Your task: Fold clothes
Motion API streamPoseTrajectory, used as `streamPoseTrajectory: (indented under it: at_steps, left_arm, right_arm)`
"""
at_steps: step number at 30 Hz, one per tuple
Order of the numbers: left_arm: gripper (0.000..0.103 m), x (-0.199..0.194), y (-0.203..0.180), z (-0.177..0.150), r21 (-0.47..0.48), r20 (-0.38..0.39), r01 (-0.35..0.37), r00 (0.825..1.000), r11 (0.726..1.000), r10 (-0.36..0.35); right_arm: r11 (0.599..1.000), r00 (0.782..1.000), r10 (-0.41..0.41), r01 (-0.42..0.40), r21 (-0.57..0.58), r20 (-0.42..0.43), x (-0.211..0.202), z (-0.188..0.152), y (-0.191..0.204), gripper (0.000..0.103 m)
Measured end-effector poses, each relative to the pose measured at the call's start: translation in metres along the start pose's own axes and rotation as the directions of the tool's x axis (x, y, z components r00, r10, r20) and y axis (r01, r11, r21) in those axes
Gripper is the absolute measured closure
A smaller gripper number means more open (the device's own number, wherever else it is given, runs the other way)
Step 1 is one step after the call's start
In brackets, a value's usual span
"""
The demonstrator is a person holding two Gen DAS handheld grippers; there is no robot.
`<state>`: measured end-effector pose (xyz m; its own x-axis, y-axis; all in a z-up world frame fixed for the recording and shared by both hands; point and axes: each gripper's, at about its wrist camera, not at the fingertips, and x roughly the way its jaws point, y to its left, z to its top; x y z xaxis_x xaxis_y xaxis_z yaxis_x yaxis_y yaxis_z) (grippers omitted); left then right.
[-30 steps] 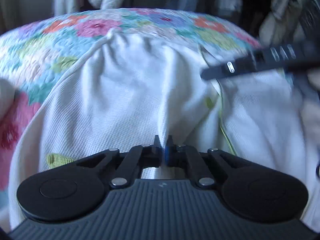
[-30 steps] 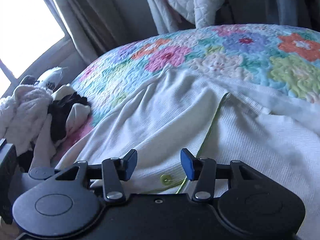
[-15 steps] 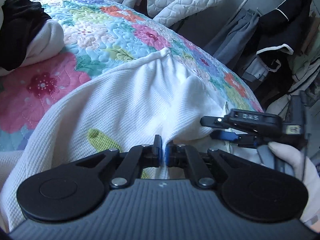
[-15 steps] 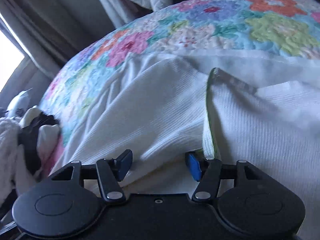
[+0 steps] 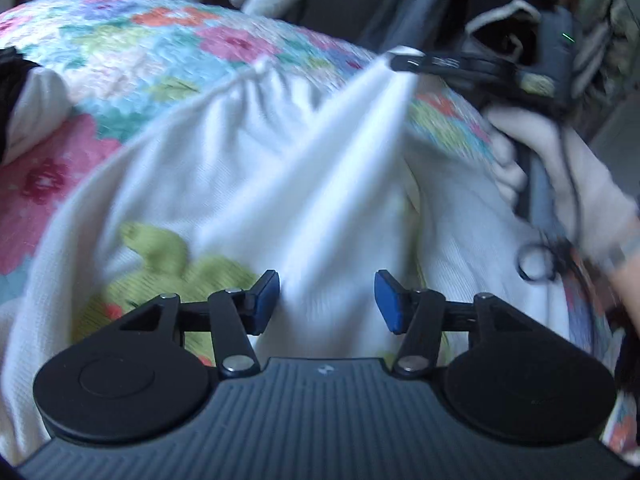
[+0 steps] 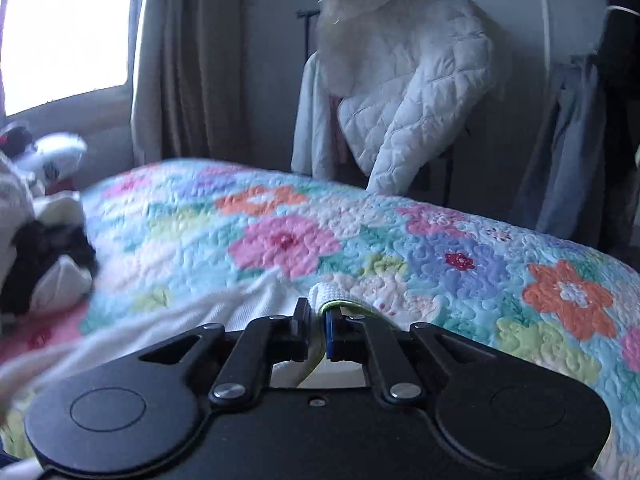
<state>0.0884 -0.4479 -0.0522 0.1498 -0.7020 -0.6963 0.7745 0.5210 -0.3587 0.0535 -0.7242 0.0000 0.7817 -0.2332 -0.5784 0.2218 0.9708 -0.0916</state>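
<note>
Right hand-held gripper [image 6: 318, 326] on raised garment [image 5: 320, 184] edge

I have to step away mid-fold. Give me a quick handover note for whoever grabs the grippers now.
Left gripper: jaws opening, white garment lies between them but the pads are off it.
Right gripper: jaws closing on the garment's green-trimmed edge, lifting it above the flowered quilt.
Done: one edge picked up and pulled taut.
Left: carry that edge across, lay it flat, finish the folds. A pile of other clothes waits on the bed.
</note>
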Motion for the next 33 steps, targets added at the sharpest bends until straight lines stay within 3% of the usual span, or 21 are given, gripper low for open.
streamPoseTrajectory:
  at_steps: [2,3,5,7,12,14,18,20,23,25,27,28,31,33]
  left_arm:
    - [0.050,0.001,-0.015,-0.005,0.060,-0.018,-0.023,1.000,0.998,0.025]
    - [0.050,-0.002,-0.022,-0.007,0.093,-0.014,-0.039,0.999,0.995,0.040]
    - [0.050,-0.013,-0.031,-0.010,0.128,-0.002,-0.044,0.999,0.991,0.045]
    - [0.047,-0.026,-0.037,-0.016,0.128,-0.005,-0.016,1.000,0.992,0.017]
    - [0.046,-0.045,-0.051,-0.038,0.130,-0.067,0.068,0.996,0.989,-0.060]
    - [0.046,-0.045,-0.055,-0.047,0.137,-0.084,0.073,0.995,0.988,-0.062]
    - [0.046,-0.047,-0.058,-0.067,0.119,-0.149,0.072,0.987,0.990,-0.053]
    - [0.046,-0.054,-0.059,-0.078,0.101,-0.170,0.087,0.983,0.991,-0.069]
    - [0.042,-0.069,-0.062,-0.096,0.124,-0.191,0.132,0.976,0.984,-0.107]
    - [0.039,-0.074,-0.060,-0.110,0.129,-0.225,0.124,0.970,0.984,-0.092]
    - [0.038,-0.077,-0.056,-0.123,0.129,-0.251,0.100,0.966,0.987,-0.065]
    - [0.038,-0.078,-0.052,-0.129,0.118,-0.260,0.087,0.964,0.989,-0.054]
    - [0.038,-0.088,-0.043,-0.138,0.061,-0.271,0.079,0.961,0.995,-0.059]
    - [0.031,-0.097,-0.041,-0.144,0.044,-0.272,0.090,0.959,0.995,-0.074]
  right_arm:
    - [0.996,0.996,-0.013,0.006,-0.091,-0.083,0.009,-0.010,-0.004,0.073]
    - [0.996,0.996,-0.014,0.006,-0.090,-0.092,0.004,-0.015,-0.009,0.070]
    - [0.996,0.994,-0.017,0.007,-0.089,-0.109,-0.008,-0.026,-0.021,0.049]
    - [1.000,0.995,-0.011,0.008,-0.023,-0.104,-0.024,-0.032,-0.037,0.039]
    - [0.991,0.993,0.041,-0.026,0.132,-0.114,-0.054,-0.043,-0.053,0.037]
    - [0.980,0.990,0.060,-0.034,0.197,-0.128,-0.053,-0.047,-0.053,0.028]
    - [0.954,0.964,0.152,-0.086,0.287,-0.217,-0.044,-0.045,-0.045,0.029]
    - [0.950,0.950,0.198,-0.126,0.286,-0.240,-0.044,-0.045,-0.030,0.029]
    - [0.953,0.906,0.275,-0.214,0.213,-0.322,-0.032,-0.049,0.000,0.026]
    - [0.971,0.900,0.230,-0.188,0.146,-0.371,-0.021,-0.056,0.018,0.026]
    - [0.990,0.906,0.139,-0.128,0.052,-0.400,-0.011,-0.064,0.031,0.029]
    - [0.993,0.912,0.115,-0.112,0.032,-0.393,-0.011,-0.067,0.033,0.038]
    - [0.995,0.937,0.095,-0.088,0.037,-0.335,-0.023,-0.073,0.025,0.100]
    - [0.993,0.952,0.103,-0.081,0.088,-0.289,-0.038,-0.075,0.012,0.100]
